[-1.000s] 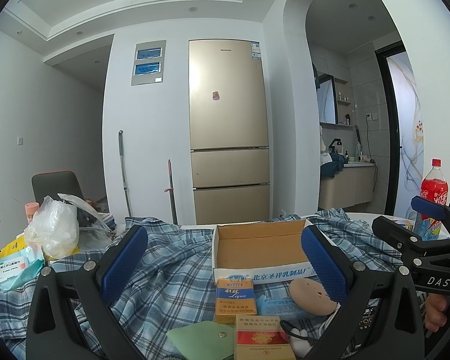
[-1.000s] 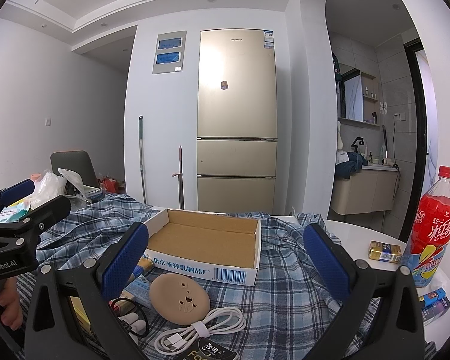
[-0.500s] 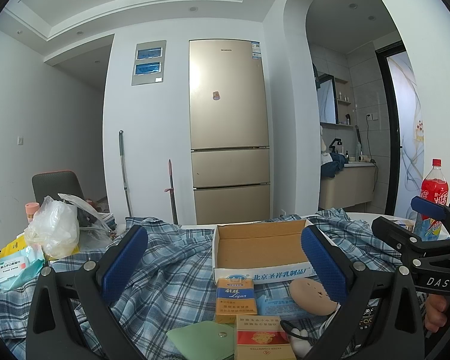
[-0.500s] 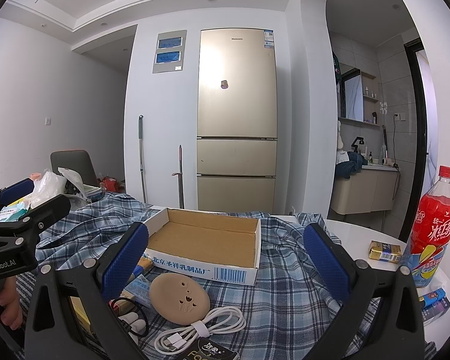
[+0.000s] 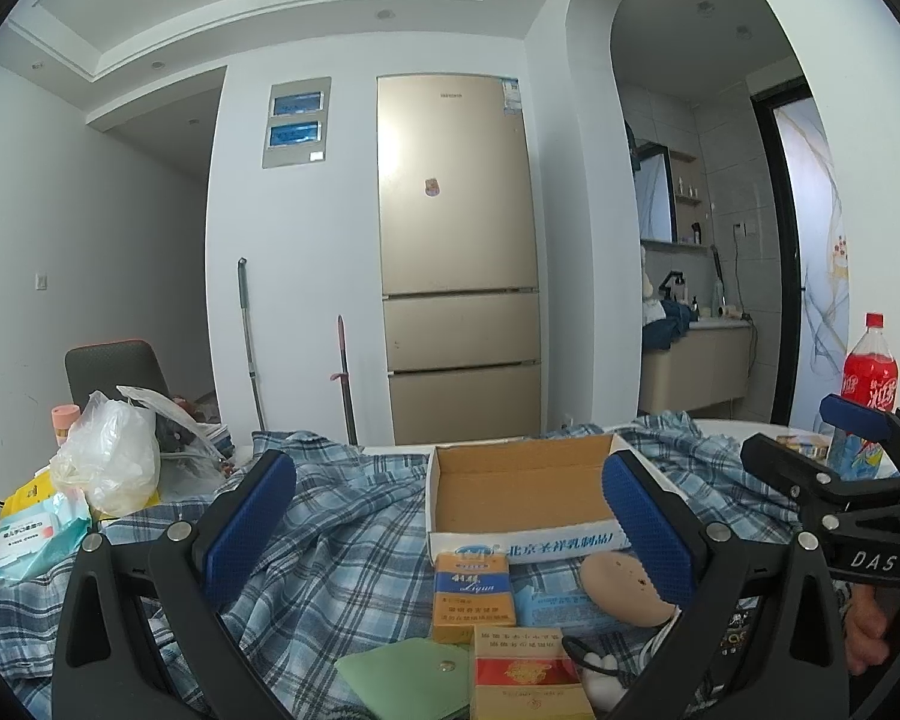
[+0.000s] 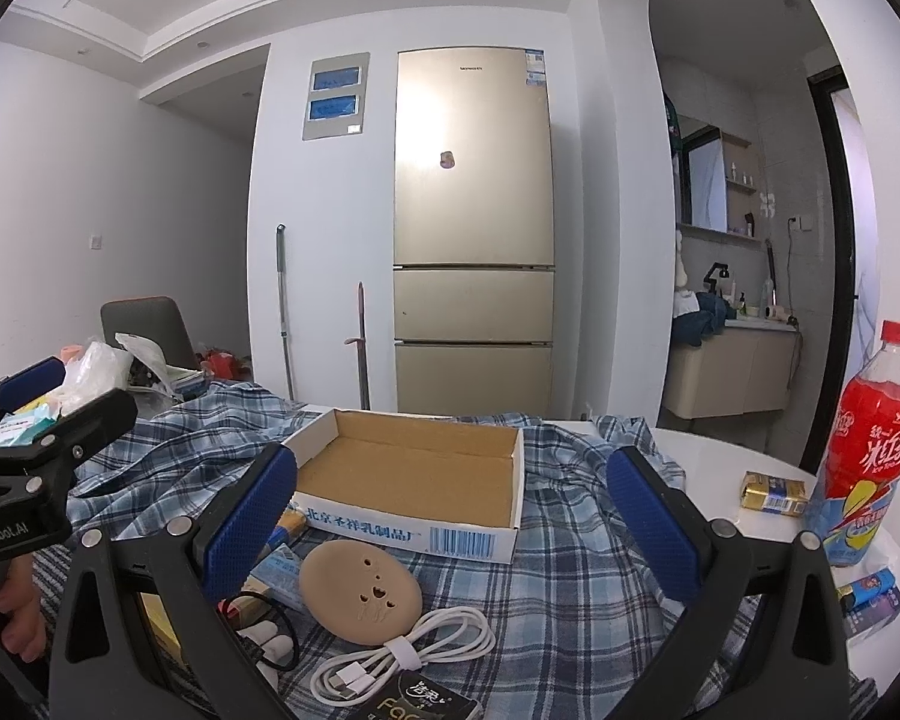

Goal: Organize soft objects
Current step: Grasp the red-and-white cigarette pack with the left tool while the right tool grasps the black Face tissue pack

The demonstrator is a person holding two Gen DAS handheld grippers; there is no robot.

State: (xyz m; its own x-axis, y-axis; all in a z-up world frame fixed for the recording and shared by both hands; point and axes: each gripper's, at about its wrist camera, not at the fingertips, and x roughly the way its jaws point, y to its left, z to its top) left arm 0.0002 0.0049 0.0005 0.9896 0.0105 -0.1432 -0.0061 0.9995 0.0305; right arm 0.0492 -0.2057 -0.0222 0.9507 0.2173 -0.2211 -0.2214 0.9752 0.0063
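1. We hold the left gripper (image 5: 450, 531) above the near part of the table with its blue pads (image 5: 249, 525) spread wide and nothing between them.
2. We hold the right gripper (image 6: 450, 531) the same way, jaws wide apart and empty; in the left view it shows at the right edge.
3. A plaid cloth (image 5: 330, 546) lies rumpled across the table, under almost everything else; it is the main soft thing here.
4. An open box (image 6: 414, 480) sits on the cloth in the middle, far of both grippers; it holds nothing that we can see.
5. Just near of the box lies a tan oval pad (image 6: 360, 594) with small holes, flat on the cloth.
6. A coiled white cable (image 6: 408, 654) lies near and right of the pad, touching its edge.
7. In the left view, an orange pack (image 5: 473, 594) lies near of the box, a red-and-gold pack (image 5: 525, 678) nearer still, and a green pouch (image 5: 408, 681) to its left.
8. A blue tissue pack (image 5: 561, 609) lies between the orange pack and the pad.
9. At the far left sit a wipes pack (image 5: 33, 540) and a crumpled plastic bag (image 5: 111, 459).
10. A red bottle (image 6: 867, 450) stands upright at the right on the bare table (image 6: 726, 468), a small gold pack (image 6: 774, 492) just left of it.
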